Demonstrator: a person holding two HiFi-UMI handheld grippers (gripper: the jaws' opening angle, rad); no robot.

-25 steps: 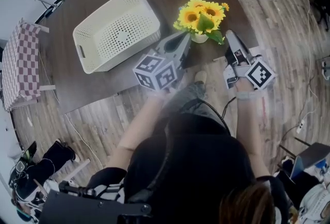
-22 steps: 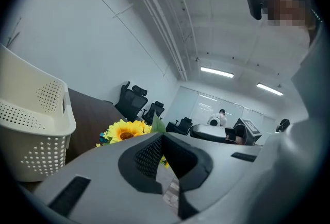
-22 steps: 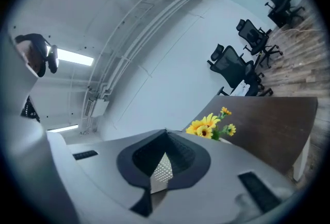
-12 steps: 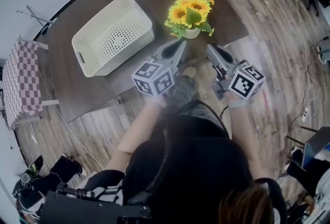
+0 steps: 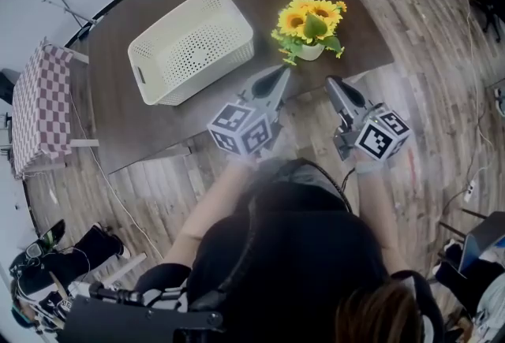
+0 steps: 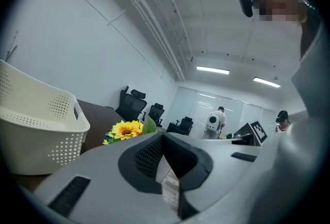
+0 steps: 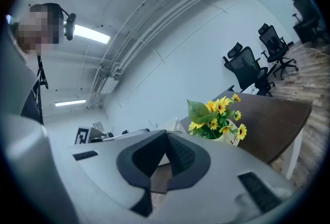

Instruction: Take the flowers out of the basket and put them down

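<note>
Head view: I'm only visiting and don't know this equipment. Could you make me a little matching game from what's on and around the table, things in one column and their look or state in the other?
Things:
1. basket
2. flowers
3. checked cloth
4. left tool

Look or state:
A. yellow blooms with green leaves
B. shut, holding nothing
C. white, full of small holes, empty
D. pink and white squares

Right pairs: 1-C, 2-A, 3-D, 4-B.
</note>
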